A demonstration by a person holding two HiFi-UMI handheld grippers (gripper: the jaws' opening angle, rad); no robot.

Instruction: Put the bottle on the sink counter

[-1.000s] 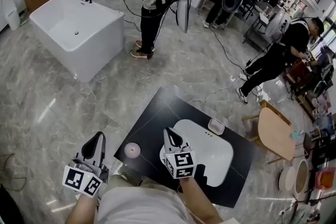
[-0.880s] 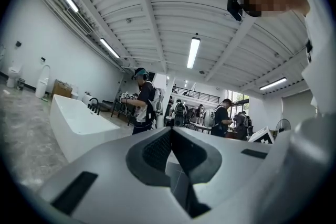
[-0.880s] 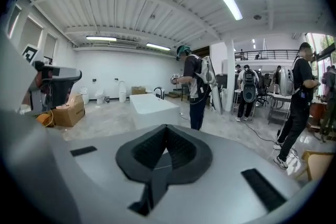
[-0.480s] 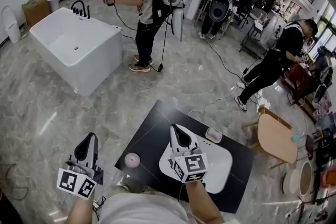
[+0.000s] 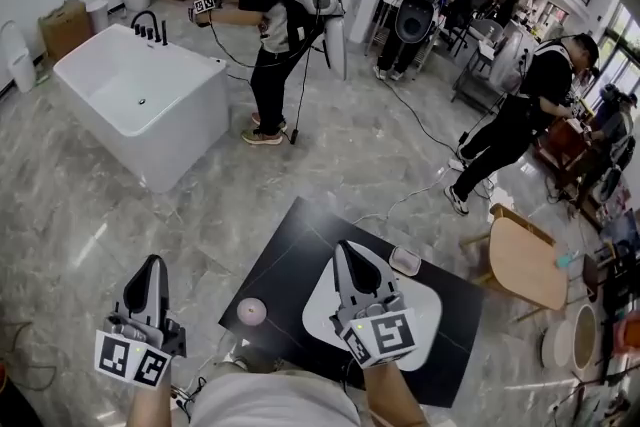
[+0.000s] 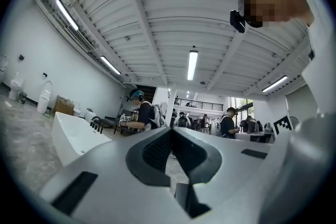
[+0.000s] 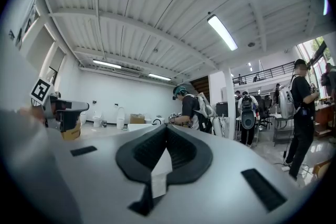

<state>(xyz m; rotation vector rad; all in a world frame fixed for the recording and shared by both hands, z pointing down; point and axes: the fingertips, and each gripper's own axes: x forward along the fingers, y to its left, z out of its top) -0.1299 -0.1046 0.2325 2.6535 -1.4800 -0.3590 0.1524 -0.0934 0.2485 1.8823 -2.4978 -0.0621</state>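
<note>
A small round pale pink thing [image 5: 250,311], seemingly the bottle seen from above, stands on the black sink counter [image 5: 290,250] near its left corner. A white basin [image 5: 425,305] is set into the counter. My left gripper [image 5: 153,263] is shut and empty, held over the floor left of the counter. My right gripper [image 5: 347,250] is shut and empty above the basin's left part. In the left gripper view the gripper [image 6: 170,131] points out into the hall with its jaws together. In the right gripper view the gripper [image 7: 167,127] does the same.
A small white dish [image 5: 405,261] lies on the counter behind the basin. A white bathtub [image 5: 140,100] stands far left, with a person [image 5: 270,25] holding grippers beside it. Another person [image 5: 520,125] bends at the right. A round wooden table [image 5: 525,260] stands right of the counter.
Both grippers have drifted lower in the head view, the left one further left, the right one further right over the basin. The person at the back has stepped toward the bathtub.
</note>
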